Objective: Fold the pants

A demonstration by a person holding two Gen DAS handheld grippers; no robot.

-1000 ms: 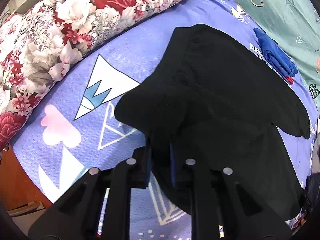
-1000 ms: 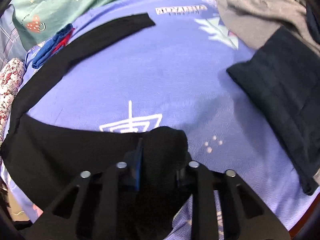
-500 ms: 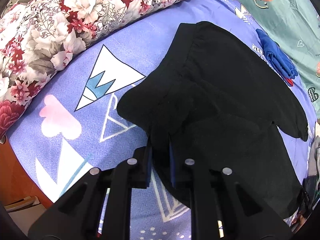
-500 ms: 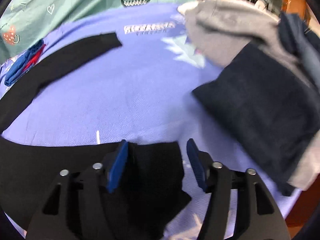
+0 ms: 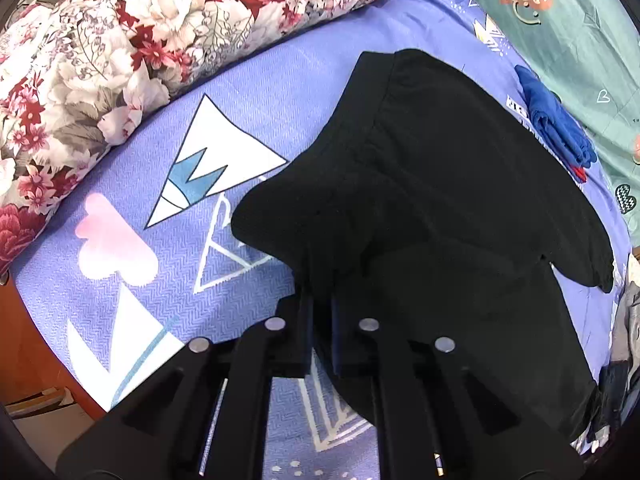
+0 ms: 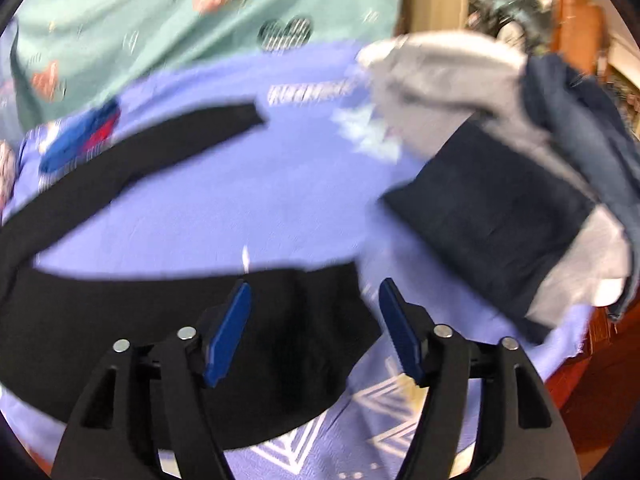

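Observation:
The black pants (image 5: 432,184) lie spread on a purple patterned bedsheet (image 5: 256,120). My left gripper (image 5: 321,300) is shut on a fold of the pants near their waist end, the black cloth bunched between its pads. In the right wrist view the pants (image 6: 132,320) run as two dark legs, one curving to the far left and one lying flat just below my right gripper (image 6: 314,296). That gripper's jaws are opening, blue pads wide apart above the leg end, pressing on nothing.
A floral pillow (image 5: 120,40) lies along the far left. A small blue garment (image 5: 556,124) sits by the green sheet (image 5: 560,20). A pile of navy, grey and denim clothes (image 6: 500,200) is at the right. The wooden bed edge (image 5: 24,344) is near.
My right gripper has opened, let go of the pant leg end, and lifted away; the leg end now lies flat on the sheet. The left gripper has stayed put, gripping the cloth.

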